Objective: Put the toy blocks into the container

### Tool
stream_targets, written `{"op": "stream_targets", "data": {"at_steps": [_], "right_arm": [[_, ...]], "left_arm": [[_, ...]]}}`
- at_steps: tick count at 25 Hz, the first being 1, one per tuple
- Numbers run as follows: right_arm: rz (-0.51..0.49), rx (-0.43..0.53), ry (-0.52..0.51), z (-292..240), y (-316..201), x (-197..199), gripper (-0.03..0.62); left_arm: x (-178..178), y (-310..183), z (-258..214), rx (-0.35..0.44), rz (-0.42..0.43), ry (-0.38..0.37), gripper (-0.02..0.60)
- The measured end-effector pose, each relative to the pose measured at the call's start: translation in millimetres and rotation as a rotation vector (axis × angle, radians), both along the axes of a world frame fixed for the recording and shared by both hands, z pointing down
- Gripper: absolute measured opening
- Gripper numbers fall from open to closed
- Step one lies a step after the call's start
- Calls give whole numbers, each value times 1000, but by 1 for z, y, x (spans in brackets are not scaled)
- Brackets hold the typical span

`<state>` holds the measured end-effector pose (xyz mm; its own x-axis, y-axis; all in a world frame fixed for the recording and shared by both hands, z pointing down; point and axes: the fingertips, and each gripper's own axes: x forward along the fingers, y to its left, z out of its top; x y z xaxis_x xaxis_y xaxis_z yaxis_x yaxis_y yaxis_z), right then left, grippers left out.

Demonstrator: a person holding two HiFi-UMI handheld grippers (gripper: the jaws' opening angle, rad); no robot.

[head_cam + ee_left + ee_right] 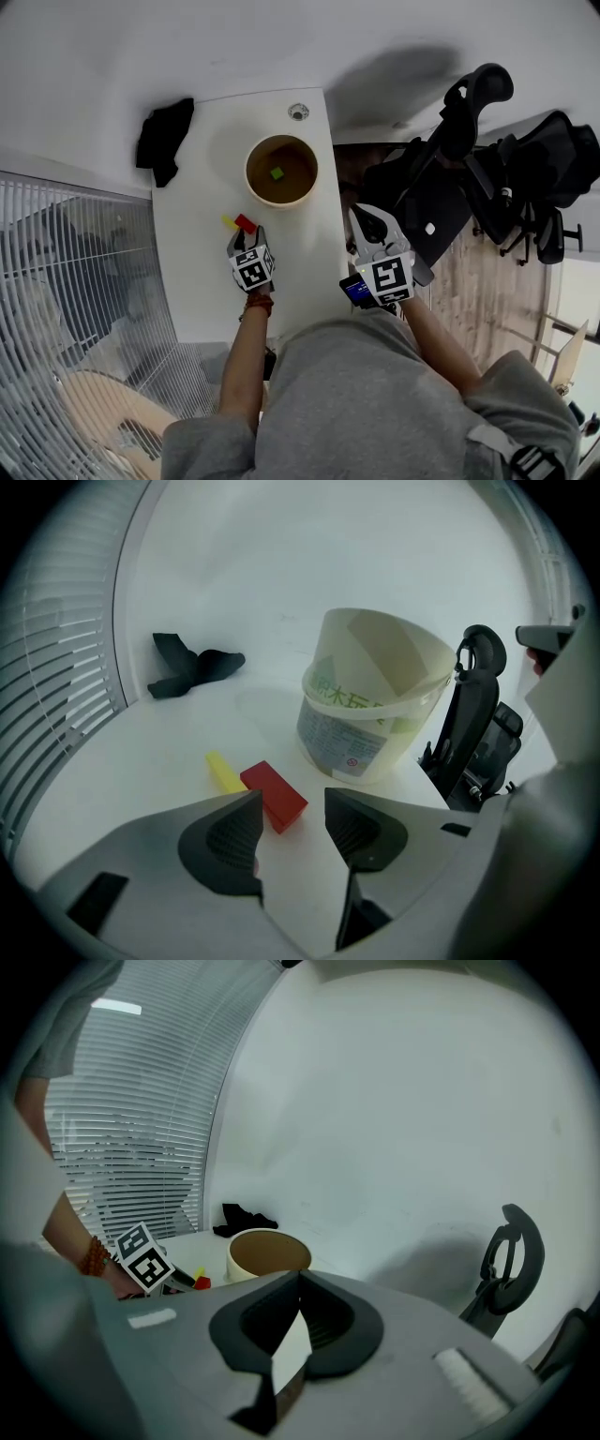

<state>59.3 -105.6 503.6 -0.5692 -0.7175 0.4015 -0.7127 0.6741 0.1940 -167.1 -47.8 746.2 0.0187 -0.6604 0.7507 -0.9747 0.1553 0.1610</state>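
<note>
A cream round container (281, 171) stands on the white table (192, 281) with a green block (277, 173) inside it. A red block (246, 223) and a yellow block (229, 221) lie side by side on the table in front of it. My left gripper (251, 236) hovers just behind them. In the left gripper view its jaws (292, 803) stand open, the red block (274, 795) lies just ahead of the gap, and the yellow block (223, 772) lies to its left. Nothing is between the pads. My right gripper (373, 223) hangs off the table's right edge, tips together (298, 1283), holding nothing.
A black cloth (164, 139) lies at the table's far left corner, and a small round fitting (298, 112) sits behind the container. Black office chairs (469, 159) crowd the right side. Window blinds (75, 244) run along the left.
</note>
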Motion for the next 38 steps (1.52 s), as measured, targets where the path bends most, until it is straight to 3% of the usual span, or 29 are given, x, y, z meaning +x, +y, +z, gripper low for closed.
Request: {"op": "stream_targets", "data": {"at_steps": [10, 25, 38], "right_arm": [[-8, -8, 14, 2, 2, -3, 11], [2, -12, 18, 3, 5, -1, 12], [10, -7, 11, 0, 8, 2, 11]], "left_arm": [[-5, 3, 23, -72, -87, 45, 208], [-8, 5, 26, -61, -114, 67, 161], [-5, 15, 9, 7, -31, 43, 150]]}}
